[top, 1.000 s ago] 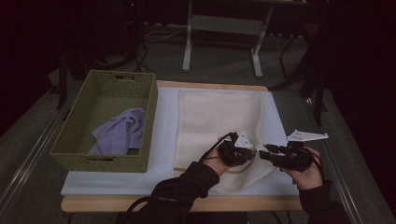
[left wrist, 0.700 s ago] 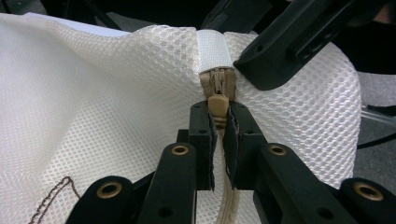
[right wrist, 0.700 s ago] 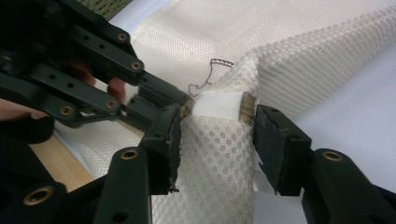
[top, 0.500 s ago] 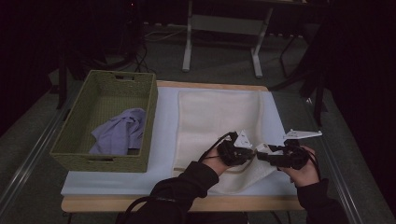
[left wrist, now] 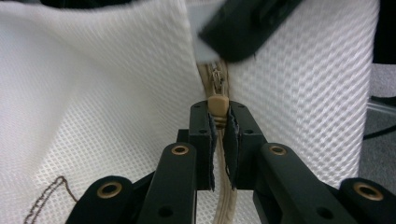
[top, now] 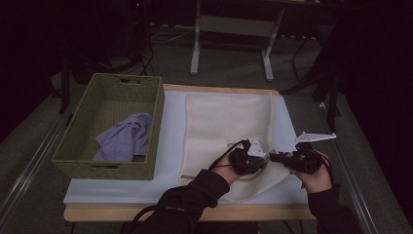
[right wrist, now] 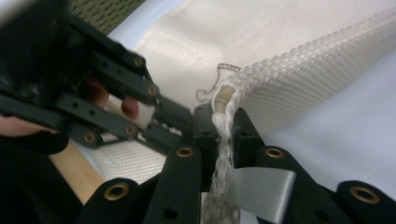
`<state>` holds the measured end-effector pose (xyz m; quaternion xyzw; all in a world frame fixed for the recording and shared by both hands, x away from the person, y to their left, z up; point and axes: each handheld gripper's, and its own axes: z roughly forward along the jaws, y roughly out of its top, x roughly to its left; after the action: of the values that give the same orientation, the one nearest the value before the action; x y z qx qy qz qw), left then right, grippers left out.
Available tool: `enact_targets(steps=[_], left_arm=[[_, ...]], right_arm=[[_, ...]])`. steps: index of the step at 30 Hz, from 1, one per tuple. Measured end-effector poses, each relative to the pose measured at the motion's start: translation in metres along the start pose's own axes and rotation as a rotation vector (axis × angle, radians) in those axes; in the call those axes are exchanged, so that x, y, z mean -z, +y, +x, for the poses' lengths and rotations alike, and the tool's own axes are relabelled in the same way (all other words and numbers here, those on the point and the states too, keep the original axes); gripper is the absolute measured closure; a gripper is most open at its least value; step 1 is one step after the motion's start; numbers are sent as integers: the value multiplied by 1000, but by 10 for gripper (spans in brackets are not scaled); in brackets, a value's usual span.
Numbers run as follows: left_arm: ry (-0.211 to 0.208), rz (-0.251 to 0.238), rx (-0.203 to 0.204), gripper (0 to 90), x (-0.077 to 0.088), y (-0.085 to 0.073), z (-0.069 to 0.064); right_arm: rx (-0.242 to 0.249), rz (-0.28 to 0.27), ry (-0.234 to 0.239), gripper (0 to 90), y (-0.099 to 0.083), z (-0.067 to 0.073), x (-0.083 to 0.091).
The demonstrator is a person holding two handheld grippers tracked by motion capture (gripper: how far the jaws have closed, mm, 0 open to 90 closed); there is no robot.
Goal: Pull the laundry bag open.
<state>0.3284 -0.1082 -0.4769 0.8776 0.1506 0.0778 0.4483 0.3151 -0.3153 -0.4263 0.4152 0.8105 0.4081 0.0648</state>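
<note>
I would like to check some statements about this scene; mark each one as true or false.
1. The left gripper is shut on the zipper of the white mesh bag. True.
2. The right gripper stands wide open above the bag. False: its jaws have just been closing and now pinch the bag's mesh edge.
3. A lilac cloth lies in the green woven basket. True.
4. The basket stands right of the bag. False: it stands left of it.

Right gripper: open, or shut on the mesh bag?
Shut: its jaws, just closed, pinch the white mesh bag's edge at the right gripper, beside the left gripper.
</note>
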Motion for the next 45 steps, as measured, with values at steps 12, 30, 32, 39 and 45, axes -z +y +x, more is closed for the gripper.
enact_targets(steps=[12, 30, 32, 39, 45], left_arm=[[0, 86, 12, 821, 1, -16, 3], [14, 174, 49, 821, 40, -53, 21], [17, 174, 60, 822, 46, -55, 23], [48, 190, 77, 825, 69, -68, 29], [78, 220, 84, 827, 82, -79, 32]], right_arm=[[-11, -39, -44, 845, 1, -4, 9], [-38, -41, -58, 847, -5, -13, 9], [-43, -45, -58, 847, -5, -13, 10], [-52, -55, -48, 847, -7, -15, 9], [-59, -54, -49, 847, -7, -15, 6]])
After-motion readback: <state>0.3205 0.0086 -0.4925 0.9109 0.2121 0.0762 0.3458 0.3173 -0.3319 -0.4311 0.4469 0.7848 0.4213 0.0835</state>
